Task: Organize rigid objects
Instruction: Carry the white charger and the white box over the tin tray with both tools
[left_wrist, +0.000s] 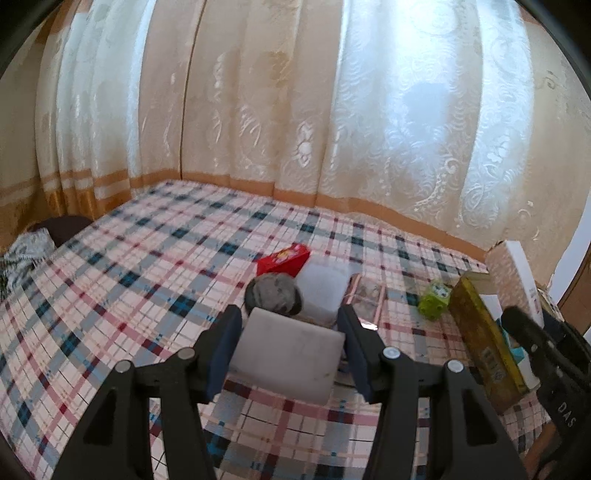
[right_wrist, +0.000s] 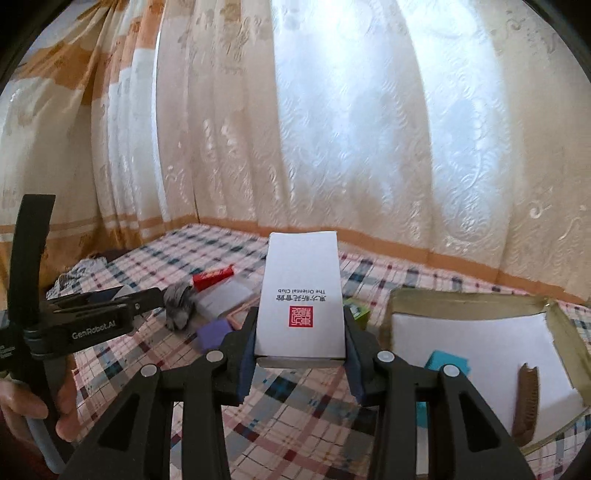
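White cardboard box w/ red seal (right_wrist: 301, 301): in right gripper (right_wrist: 300, 347), jaws closed on it, above plaid bedsheet (right_wrist: 303, 413).
Pale grey flat box (left_wrist: 286, 354): between left gripper (left_wrist: 290, 350) fingers, clamped.
Open gold-walled box (right_wrist: 397, 306): right, on sheet.

Both views are lit by daylight diffused through the curtain (left_wrist: 295, 103), where strong glare is seen at the right. Straight lines are bent towards the edges, corners are darkened, and slight blur is noticed on the bed (left_wrist: 122, 266).

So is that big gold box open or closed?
Open. The gold box has no lid on, so its white lining, a brown comb and teal item show.
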